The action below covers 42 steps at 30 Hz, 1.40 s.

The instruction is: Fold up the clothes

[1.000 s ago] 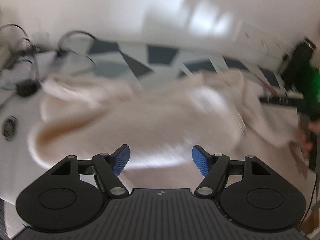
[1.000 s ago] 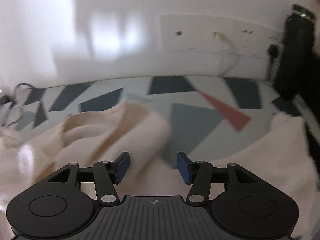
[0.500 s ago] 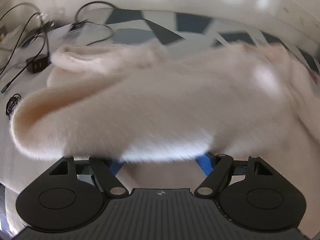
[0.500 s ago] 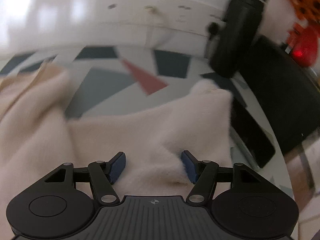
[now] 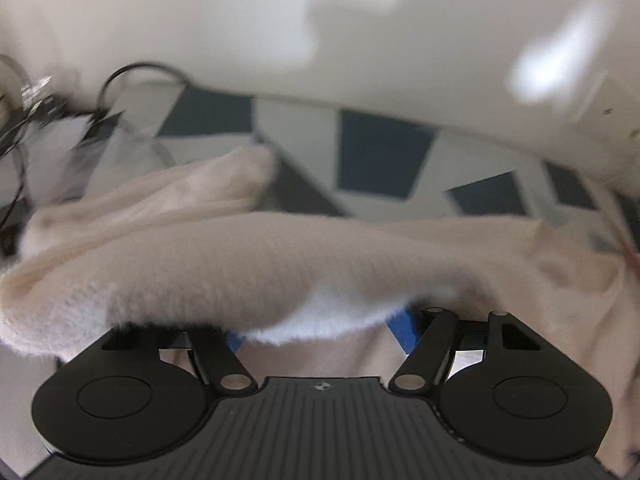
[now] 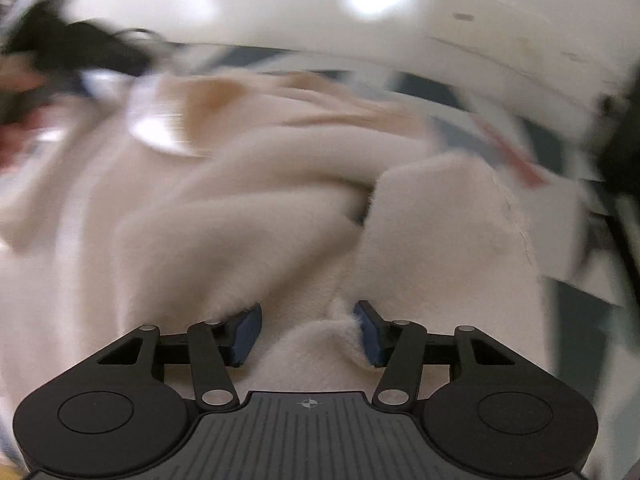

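Taking the cream sweater as the landmark and going left to right: off its left end a tangle of cables lies on the patterned worktop, clear of the fabric; the sweater itself sprawls across the worktop, one thick fold draped over the tips of the left hand-held gripper; its blue pads sit wide apart beneath that fold, so it is spread, seemingly poised to take the edge rather than holding it. Further right, in the right wrist view, the right hand-held gripper is buried in the sweater; a ridge of fleece stands between its pads, yet they stand apart, so it looks spread, not yet pinching; probably placed there to gather the hem. Beyond the sweater's right edge a dark object, too blurred to name, stands by the wall.
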Available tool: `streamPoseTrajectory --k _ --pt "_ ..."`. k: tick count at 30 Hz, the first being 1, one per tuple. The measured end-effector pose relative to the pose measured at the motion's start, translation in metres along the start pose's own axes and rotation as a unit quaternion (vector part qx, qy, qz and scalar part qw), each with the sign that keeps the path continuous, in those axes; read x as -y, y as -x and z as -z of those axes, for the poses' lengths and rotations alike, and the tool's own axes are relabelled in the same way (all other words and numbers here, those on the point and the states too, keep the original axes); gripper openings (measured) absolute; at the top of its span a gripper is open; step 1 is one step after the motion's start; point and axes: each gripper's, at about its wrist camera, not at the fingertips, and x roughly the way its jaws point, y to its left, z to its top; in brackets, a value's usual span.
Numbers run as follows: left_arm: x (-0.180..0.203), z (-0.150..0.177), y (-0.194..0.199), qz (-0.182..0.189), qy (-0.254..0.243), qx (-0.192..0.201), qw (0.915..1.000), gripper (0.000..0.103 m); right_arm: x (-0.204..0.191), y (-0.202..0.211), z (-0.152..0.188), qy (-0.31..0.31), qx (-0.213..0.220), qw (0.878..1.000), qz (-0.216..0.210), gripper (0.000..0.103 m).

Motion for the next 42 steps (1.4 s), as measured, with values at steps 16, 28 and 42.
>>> streamPoseTrajectory --k 16,28,42 --pt "0.005 0.101 0.111 0.157 0.017 -0.045 0.9864 0.091 0.076 0.041 -0.036 -0.092 0.079 0.985 -0.123 0.058" --pt "0.075 0.135 0.099 0.069 -0.016 -0.052 0.9961 0.013 0.149 0.018 -0.068 -0.121 0.118 0.985 -0.045 0.061" --pt "-0.021 0.155 0.183 -0.085 0.119 0.069 0.9869 0.009 -0.002 -0.031 -0.131 0.039 0.113 0.977 -0.176 0.069"
